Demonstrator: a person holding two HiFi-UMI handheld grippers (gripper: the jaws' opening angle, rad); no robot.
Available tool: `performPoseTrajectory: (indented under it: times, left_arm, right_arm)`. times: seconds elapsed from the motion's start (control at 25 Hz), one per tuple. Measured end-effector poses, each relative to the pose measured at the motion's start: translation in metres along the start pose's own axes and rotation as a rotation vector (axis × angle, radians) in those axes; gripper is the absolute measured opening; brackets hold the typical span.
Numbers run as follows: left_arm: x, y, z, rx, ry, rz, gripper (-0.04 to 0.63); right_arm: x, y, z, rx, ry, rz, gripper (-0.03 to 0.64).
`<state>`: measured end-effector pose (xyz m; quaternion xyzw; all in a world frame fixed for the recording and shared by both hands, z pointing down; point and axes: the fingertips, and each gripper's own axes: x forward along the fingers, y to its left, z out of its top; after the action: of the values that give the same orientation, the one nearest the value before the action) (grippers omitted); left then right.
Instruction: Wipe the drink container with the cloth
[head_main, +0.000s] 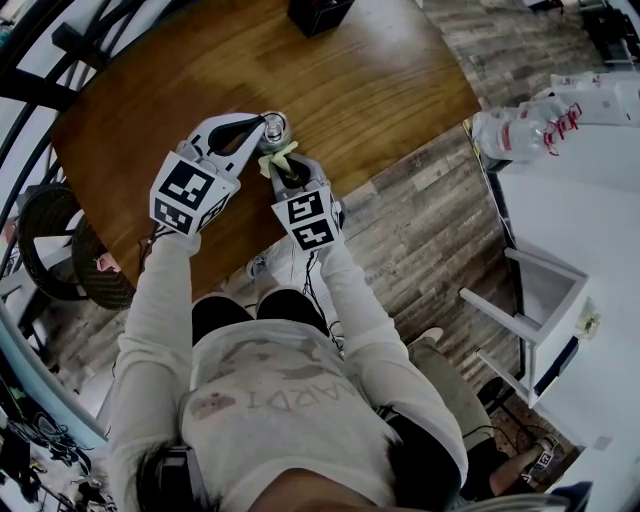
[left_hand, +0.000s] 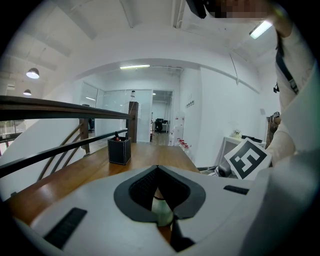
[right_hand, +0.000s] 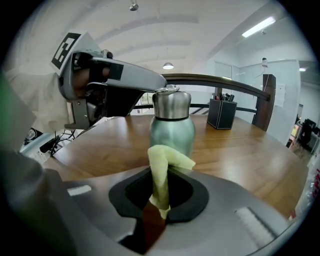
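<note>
Near table (head_main: 380, 90) edge, left gripper (head_main: 262, 131) clamps bottle (right_hand: 172, 127), right gripper (head_main: 287, 168) pinches cloth (right_hand: 161, 172).

Bright, even light falls from white ceiling strip lamps (right_hand: 257, 27) above the brown wooden table (head_main: 380, 90), leaving pale glare on it. Frame edges curve and darken. My right gripper (right_hand: 159, 207) renders soft.

Only faint lettering on the person's shirt (head_main: 262, 398), not clearly readable.
</note>
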<state>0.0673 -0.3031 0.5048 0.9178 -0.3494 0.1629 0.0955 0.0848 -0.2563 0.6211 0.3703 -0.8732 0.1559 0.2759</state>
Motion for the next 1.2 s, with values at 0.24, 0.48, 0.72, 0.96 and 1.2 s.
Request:
performPoseTrajectory:
  times: [0.24, 0.48, 0.72, 0.96, 1.2]
  left_arm:
    - [0.001, 0.000, 0.001, -0.003, 0.000, 0.004, 0.005]
    - [0.001, -0.001, 0.001, -0.003, 0.000, 0.005, 0.005]
    - [0.002, 0.000, 0.002, -0.004, 0.002, 0.004, 0.005]
    - [0.002, 0.001, 0.002, -0.007, 0.002, 0.001, 0.005]
    - [0.001, 0.002, 0.001, -0.010, 0.000, -0.003, 0.005]
  right_arm:
    - [0.008, 0.022, 0.005, -0.017, 0.020, 0.058, 0.059]
    - [0.023, 0.047, 0.016, -0.071, 0.030, 0.095, 0.060]
    - [0.021, 0.042, 0.013, -0.067, 0.042, 0.080, 0.060]
    - [0.004, 0.013, 0.003, 0.015, 0.028, 0.011, 0.058]
    - [-0.003, -0.023, -0.001, 0.033, 0.033, -0.038, 0.060]
